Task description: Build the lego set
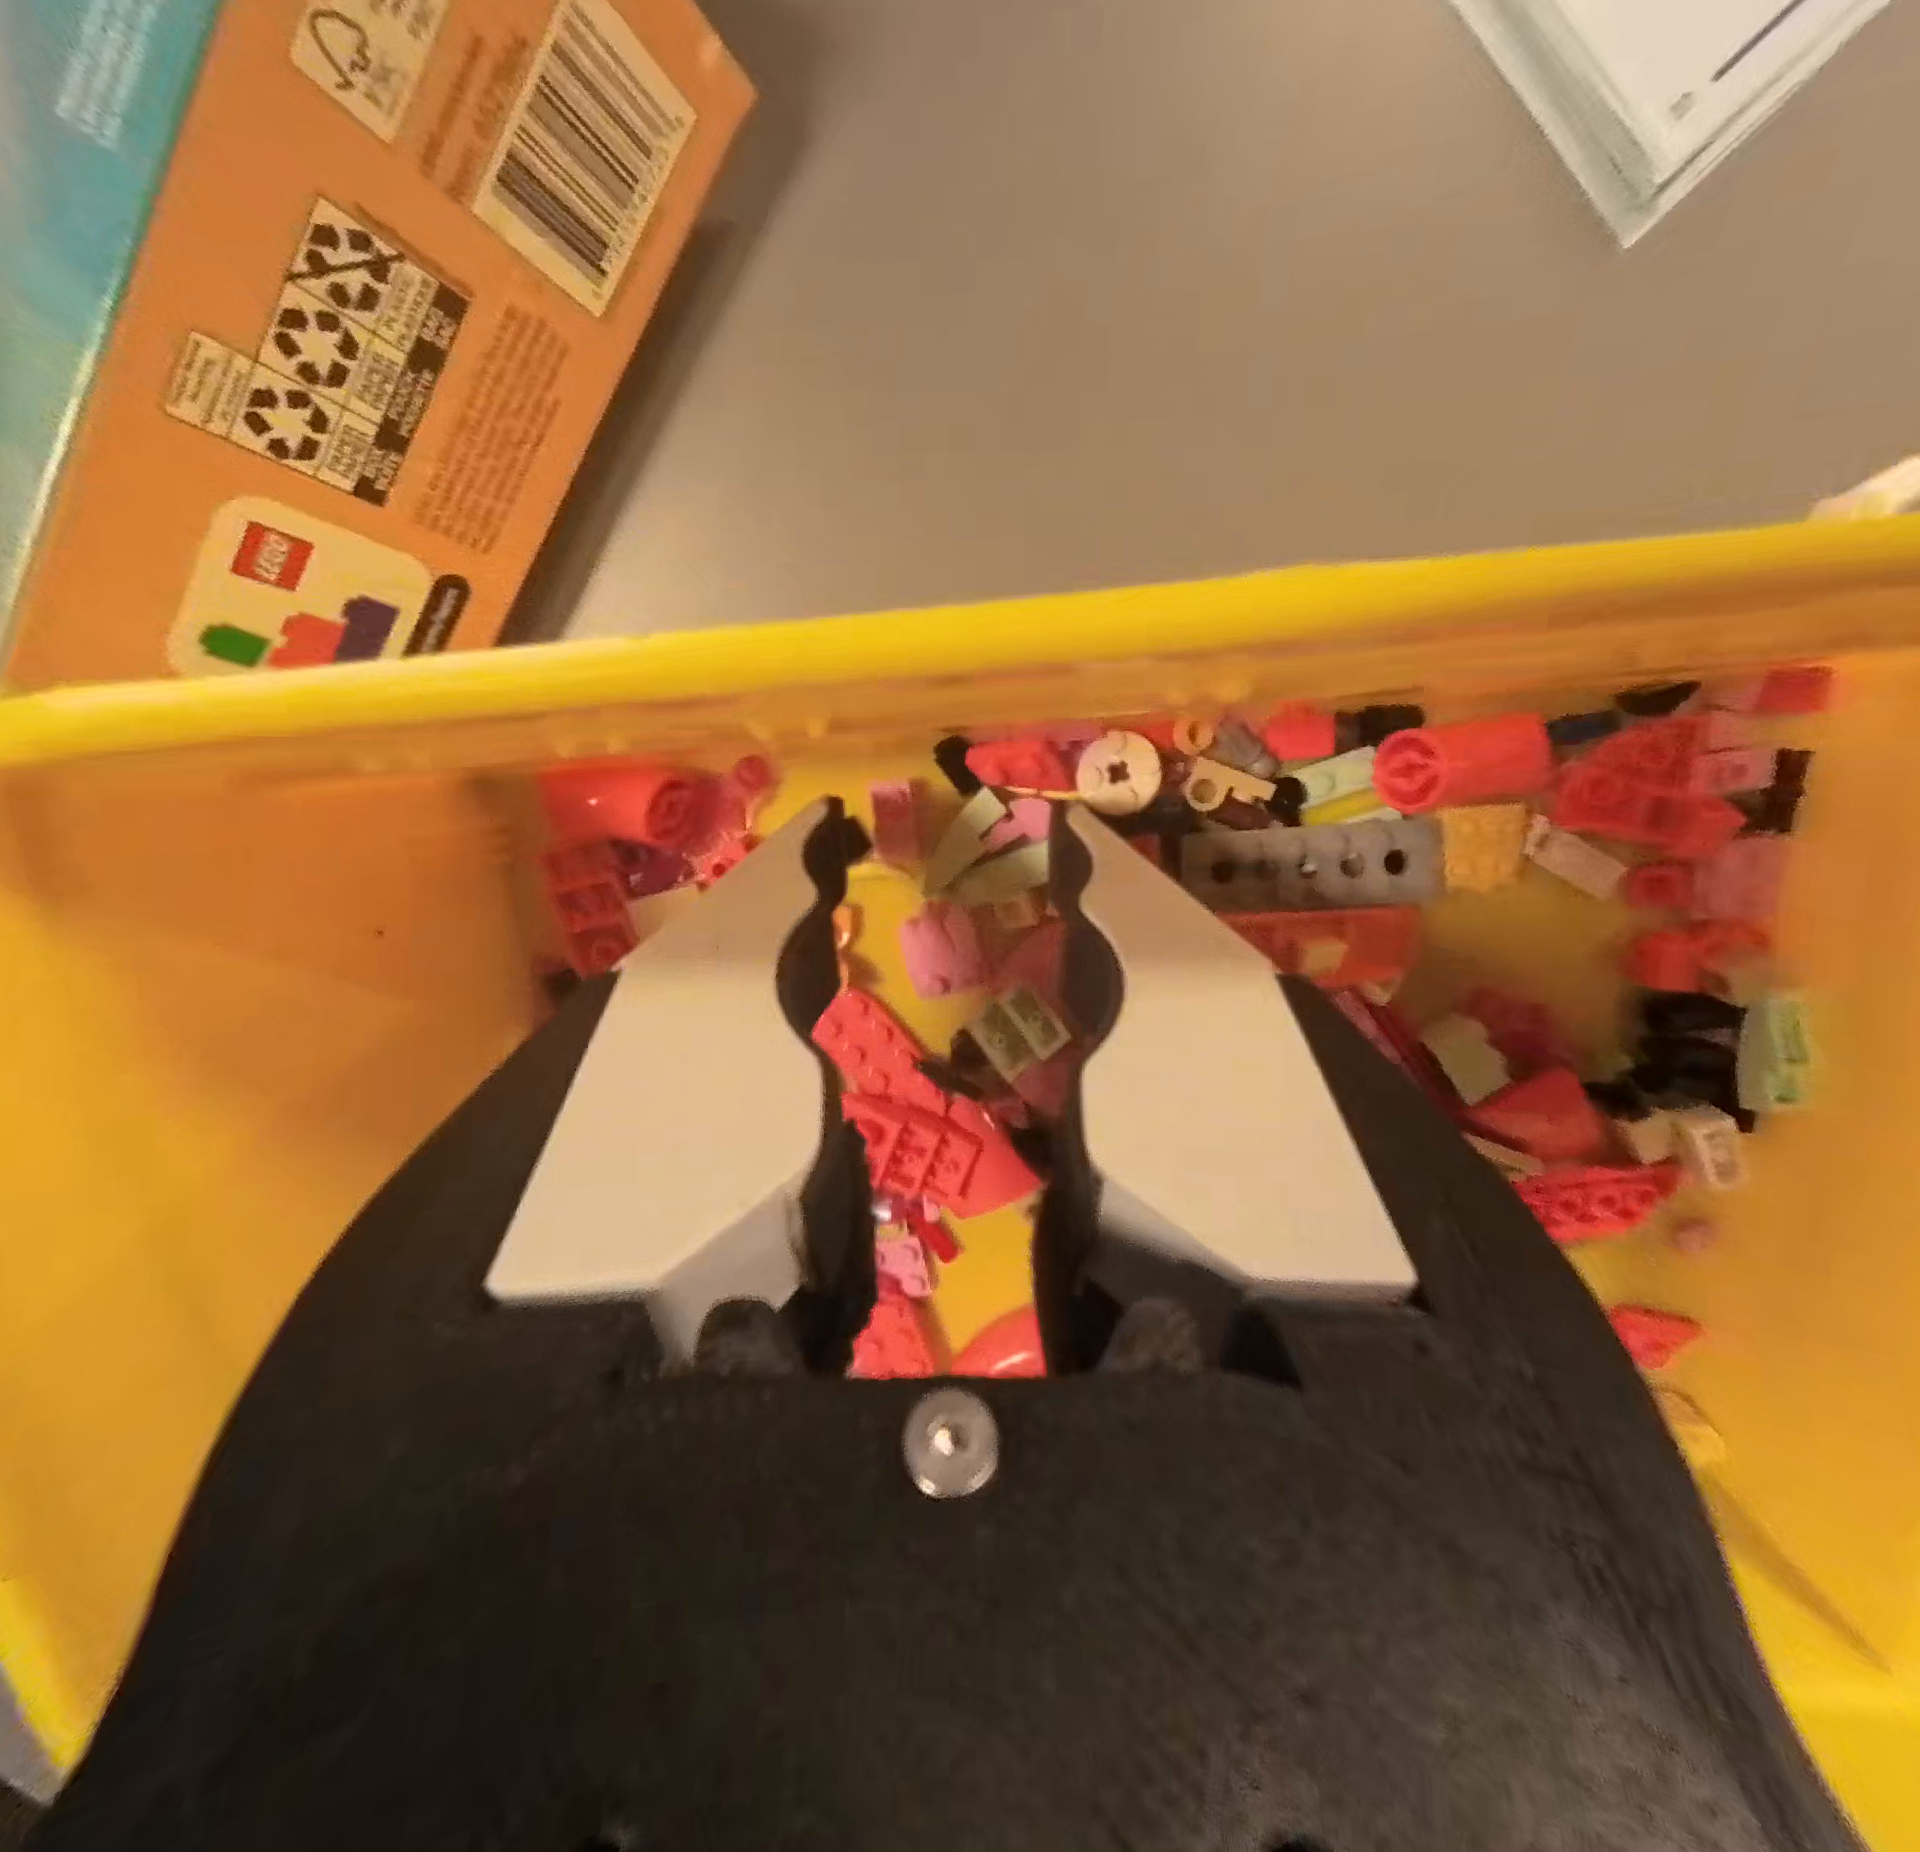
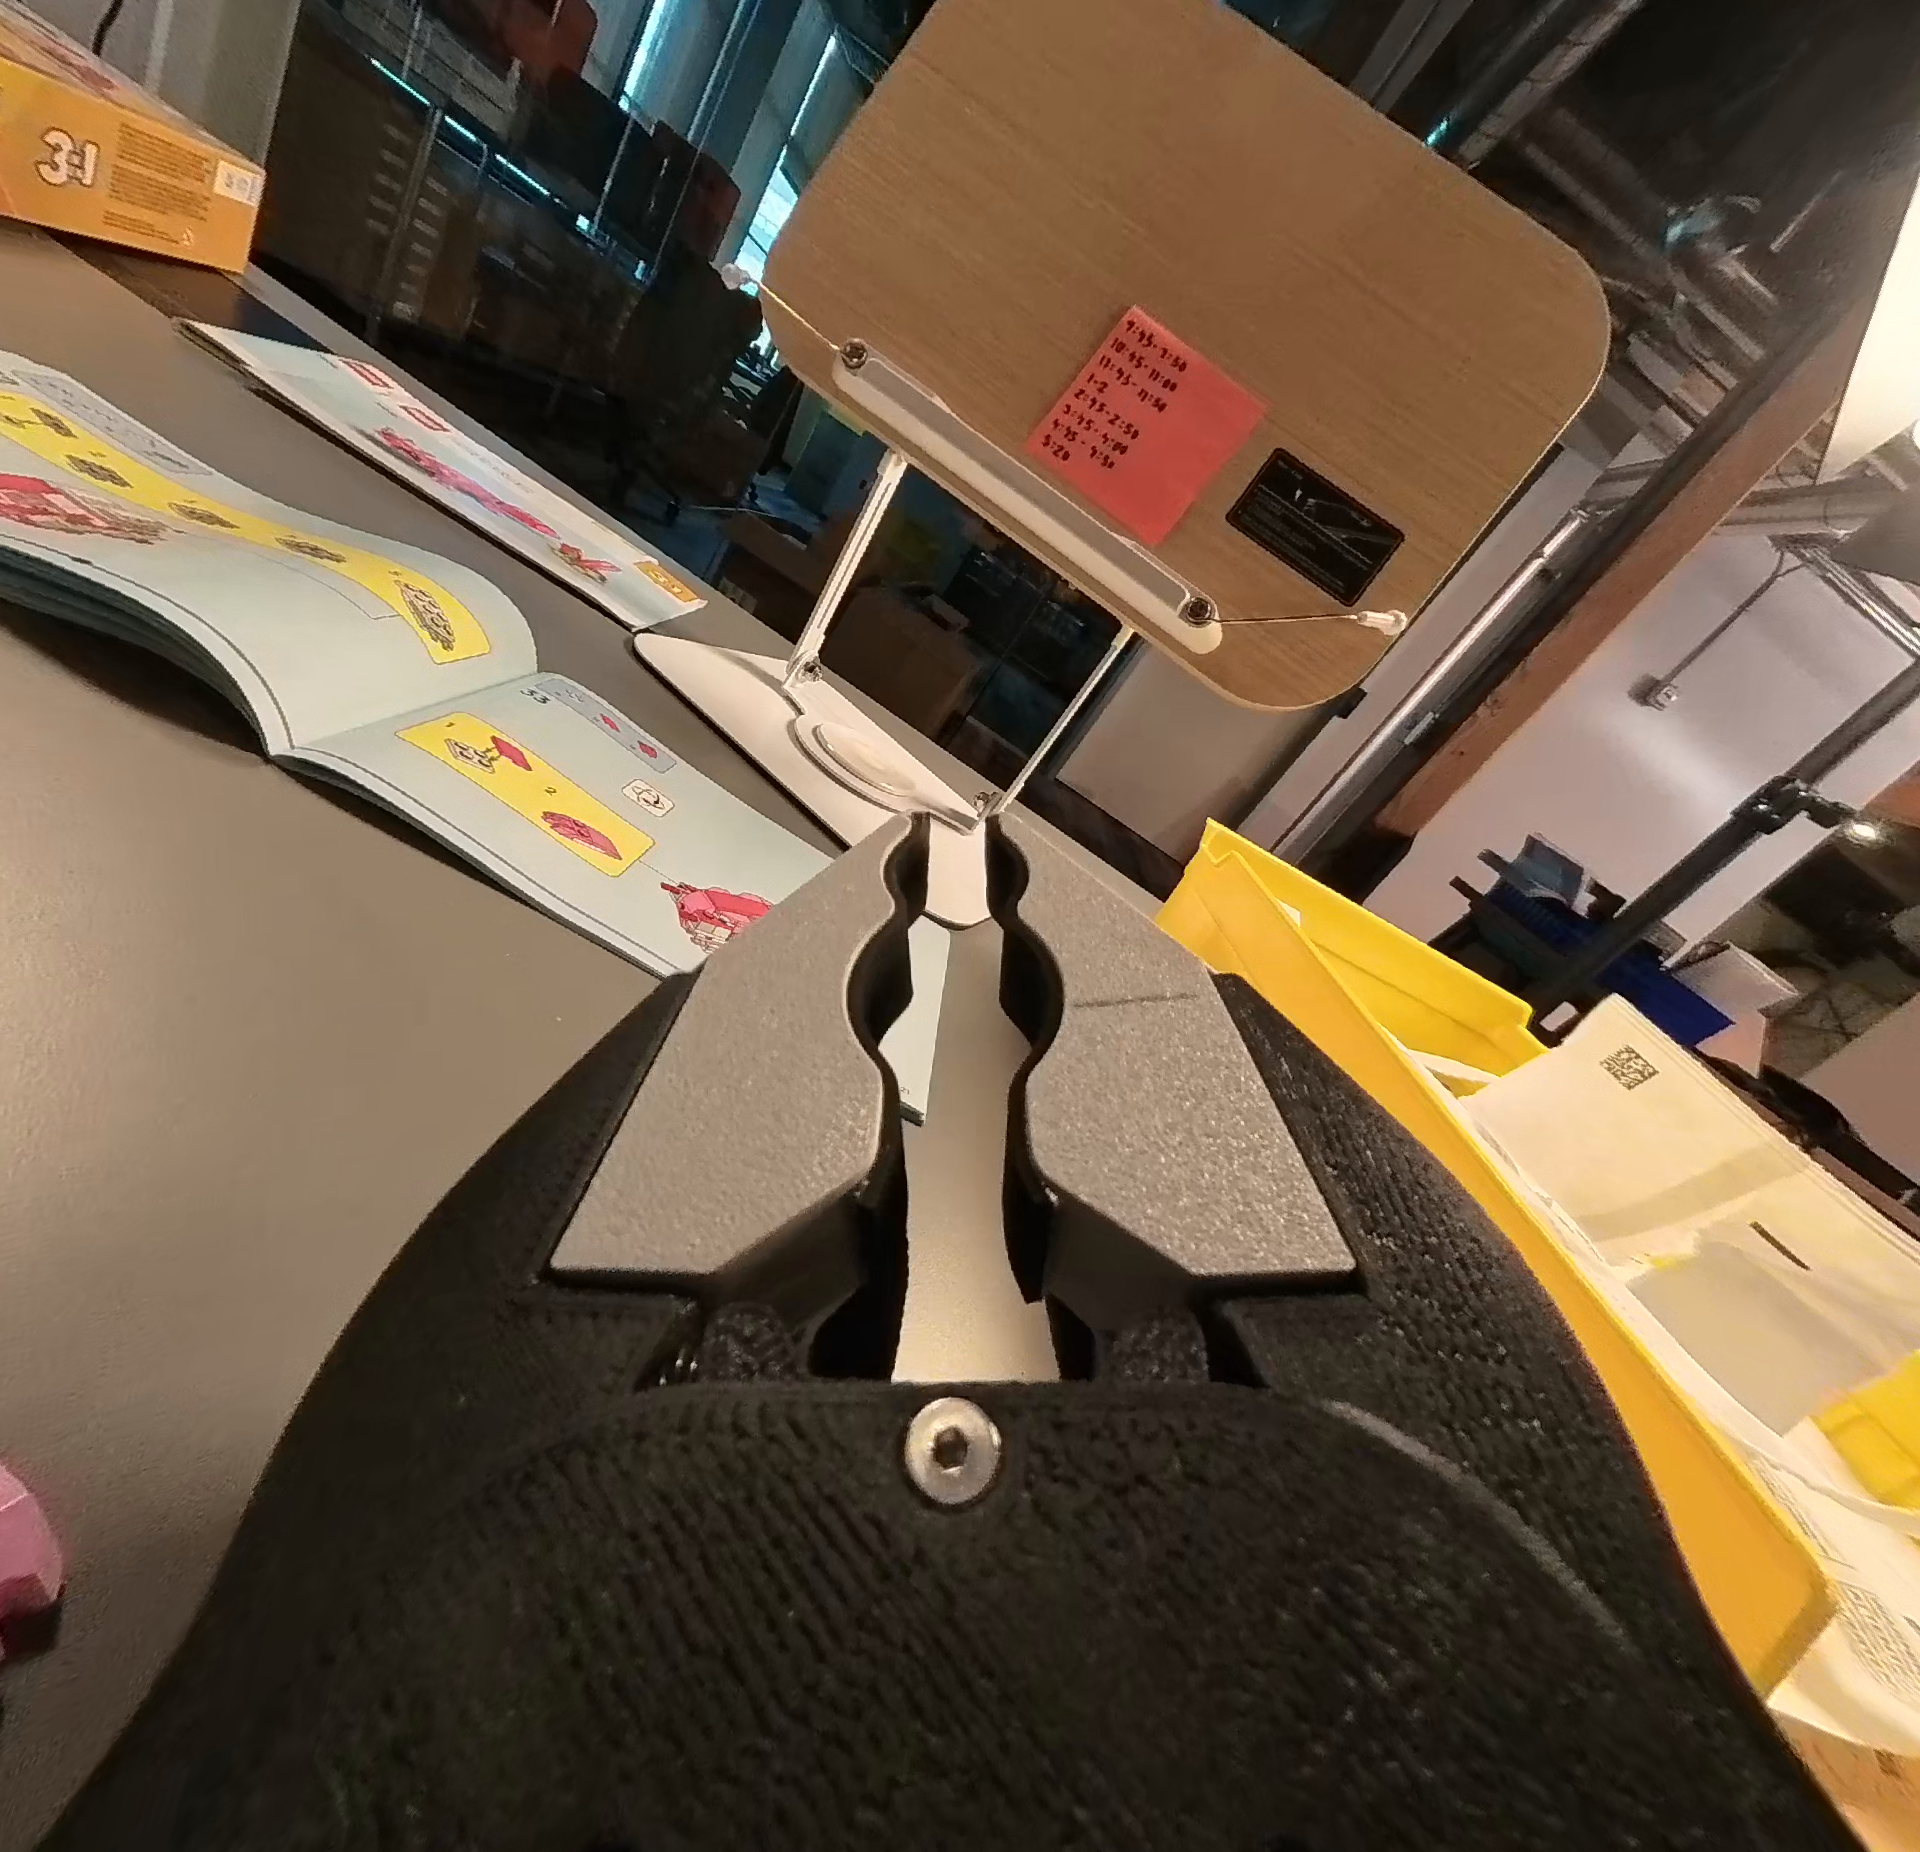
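My left gripper (image 1: pixel 951 831) is open and reaches down into a yellow bin (image 1: pixel 935 628). Its fingertips hang just above a heap of small toy bricks (image 1: pixel 1351 867), mostly red and pink. A pink brick (image 1: pixel 940 955) and a red plate (image 1: pixel 883 1064) lie between the fingers, and the pads do not press on them. My right gripper (image 2: pixel 954 846) hovers low over a dark table (image 2: pixel 260 1023). Its fingers stand a narrow gap apart with nothing between them. It points at the white base of a stand (image 2: pixel 831 722).
An orange toy box (image 1: pixel 364 296) lies beyond the bin, with a white sheet (image 1: pixel 1683 46) at the far right. In the right wrist view, open instruction booklets (image 2: pixel 343 659) lie left. The stand's wooden board (image 2: pixel 1195 296) is ahead, and a yellow bin of paper bags (image 2: pixel 1455 1054) is right. About 50 cm separates my left fingertips from my right.
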### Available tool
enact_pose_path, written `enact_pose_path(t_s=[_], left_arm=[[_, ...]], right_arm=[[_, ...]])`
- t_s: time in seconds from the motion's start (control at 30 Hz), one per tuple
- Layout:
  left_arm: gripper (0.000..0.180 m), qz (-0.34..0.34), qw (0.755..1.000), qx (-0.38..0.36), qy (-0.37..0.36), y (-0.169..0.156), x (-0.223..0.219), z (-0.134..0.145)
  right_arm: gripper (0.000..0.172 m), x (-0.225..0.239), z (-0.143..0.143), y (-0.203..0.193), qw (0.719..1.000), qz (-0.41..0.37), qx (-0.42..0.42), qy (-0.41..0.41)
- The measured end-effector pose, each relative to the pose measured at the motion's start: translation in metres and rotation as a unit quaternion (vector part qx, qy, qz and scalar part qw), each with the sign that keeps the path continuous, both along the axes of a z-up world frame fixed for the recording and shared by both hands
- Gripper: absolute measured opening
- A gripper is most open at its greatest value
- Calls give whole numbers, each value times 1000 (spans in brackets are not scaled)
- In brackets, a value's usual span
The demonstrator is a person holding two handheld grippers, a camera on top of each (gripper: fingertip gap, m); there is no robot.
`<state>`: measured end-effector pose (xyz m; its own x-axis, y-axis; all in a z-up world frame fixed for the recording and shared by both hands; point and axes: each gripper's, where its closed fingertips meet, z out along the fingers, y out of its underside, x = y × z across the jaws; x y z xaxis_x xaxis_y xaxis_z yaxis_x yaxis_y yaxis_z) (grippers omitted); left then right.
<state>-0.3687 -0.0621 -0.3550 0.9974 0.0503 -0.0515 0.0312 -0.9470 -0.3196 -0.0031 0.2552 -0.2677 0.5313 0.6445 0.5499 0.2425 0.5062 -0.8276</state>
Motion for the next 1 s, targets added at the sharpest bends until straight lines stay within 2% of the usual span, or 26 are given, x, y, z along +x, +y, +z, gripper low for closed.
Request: enact_pose_path(t_s=[0.17, 0.4, 0.53, 0.57, 0.63, 0.7, 0.77, 0.83, 0.93, 1.0], left_arm=[[15, -4, 999, 2, -43, 5, 8, -6], [14, 39, 999, -6, 0, -21, -16, 7], [14, 93, 995, -33, -35, -49, -22, 10], [19, 104, 993, -36, -50, -54, -21, 10], [45, 115, 989, -29, -89, -57, -14, 11], [58, 98, 986, -7, -136, -53, 0, 16], [60, 72, 984, 15, -160, -48, 12, 20], [60, 59, 987, 18, -150, -46, 16, 19], [60, 101, 988, -2, -117, -49, 10, 12], [64, 106, 989, 1, -105, -46, 9, 13]], right_arm=[[8, 0, 0, -1, 1000, 0, 3, -1], [8, -1, 0, -1, 1000, 3, 2, 0], [9, -1, 0, -1, 1000, 3, 1, 1], [9, -1, 0, -1, 1000, 3, 1, 1], [9, -1, 0, -1, 1000, 2, 1, 1], [9, -1, 0, -1, 1000, 2, 2, 0], [9, -1, -1, -1, 1000, 2, 3, -2], [10, -1, 0, -1, 1000, -1, 5, -2], [15, 1, 2, 1, 1000, -10, 8, 5], [17, 3, 3, 3, 1000, -15, 7, 9]])
